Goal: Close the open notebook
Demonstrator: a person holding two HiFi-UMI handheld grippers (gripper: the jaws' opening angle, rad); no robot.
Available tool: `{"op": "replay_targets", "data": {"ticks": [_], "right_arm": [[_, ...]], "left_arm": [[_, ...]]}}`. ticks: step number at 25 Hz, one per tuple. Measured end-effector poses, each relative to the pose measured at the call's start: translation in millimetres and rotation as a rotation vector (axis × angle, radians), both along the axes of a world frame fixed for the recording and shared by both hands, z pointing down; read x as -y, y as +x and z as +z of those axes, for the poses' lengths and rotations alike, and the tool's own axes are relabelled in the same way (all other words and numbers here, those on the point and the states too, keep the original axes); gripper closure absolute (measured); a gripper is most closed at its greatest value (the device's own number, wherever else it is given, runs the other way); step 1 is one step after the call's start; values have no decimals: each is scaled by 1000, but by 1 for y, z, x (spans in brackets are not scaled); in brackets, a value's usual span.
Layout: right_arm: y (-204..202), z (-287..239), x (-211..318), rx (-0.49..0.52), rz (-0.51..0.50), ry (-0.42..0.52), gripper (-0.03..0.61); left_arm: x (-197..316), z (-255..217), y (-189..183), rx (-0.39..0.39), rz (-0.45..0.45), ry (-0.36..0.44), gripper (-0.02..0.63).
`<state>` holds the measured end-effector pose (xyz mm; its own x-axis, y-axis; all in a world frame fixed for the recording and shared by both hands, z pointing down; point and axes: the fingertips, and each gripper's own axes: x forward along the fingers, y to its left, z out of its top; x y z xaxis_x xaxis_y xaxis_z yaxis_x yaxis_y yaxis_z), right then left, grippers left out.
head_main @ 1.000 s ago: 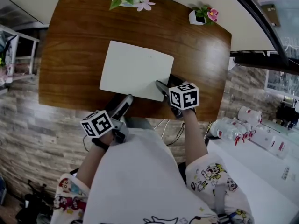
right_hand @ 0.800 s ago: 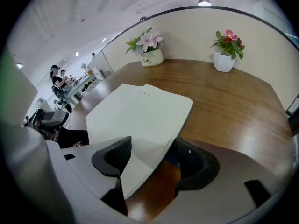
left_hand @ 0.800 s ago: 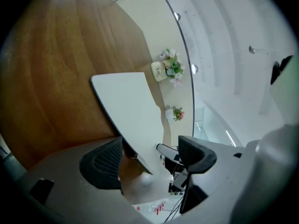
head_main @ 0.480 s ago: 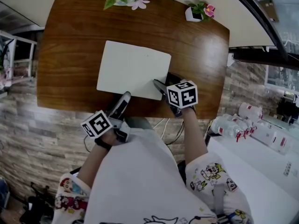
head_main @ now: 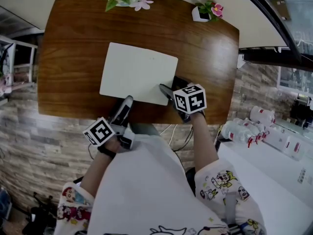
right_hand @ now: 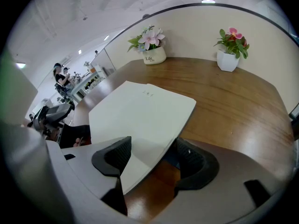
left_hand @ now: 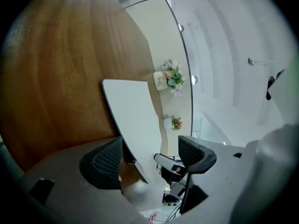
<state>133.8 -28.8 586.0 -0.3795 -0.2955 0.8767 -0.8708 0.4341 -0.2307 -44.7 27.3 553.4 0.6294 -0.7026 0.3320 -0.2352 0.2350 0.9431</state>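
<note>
The person wears a white top (head_main: 146,190) with cartoon-printed short sleeves (head_main: 225,190) at five and seven o'clock of the head view. The left gripper (head_main: 126,104) and right gripper (head_main: 170,86) are dark grey with ribbed black pads (right_hand: 114,155). Each carries a white cube (head_main: 190,98) of black square markers.

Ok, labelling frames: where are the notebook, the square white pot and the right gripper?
notebook (head_main: 138,72), head view, middle of its top.
square white pot (right_hand: 227,62), right gripper view, front wall.
right gripper (right_hand: 153,146), right gripper view, between fingertips.

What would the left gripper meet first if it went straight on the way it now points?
Most likely the near edge of the white notebook. It lies on the table just ahead of the left gripper and its open fingers. Depth is hard to judge, so they may be touching.
</note>
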Motion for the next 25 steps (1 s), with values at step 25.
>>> {"op": "replay_targets", "data": {"ticks": [25], "right_arm": [[1,-1,-1,14,-23,16,295]], "left_arm": [[36,-13,-35,130,-19,155,267]]}}
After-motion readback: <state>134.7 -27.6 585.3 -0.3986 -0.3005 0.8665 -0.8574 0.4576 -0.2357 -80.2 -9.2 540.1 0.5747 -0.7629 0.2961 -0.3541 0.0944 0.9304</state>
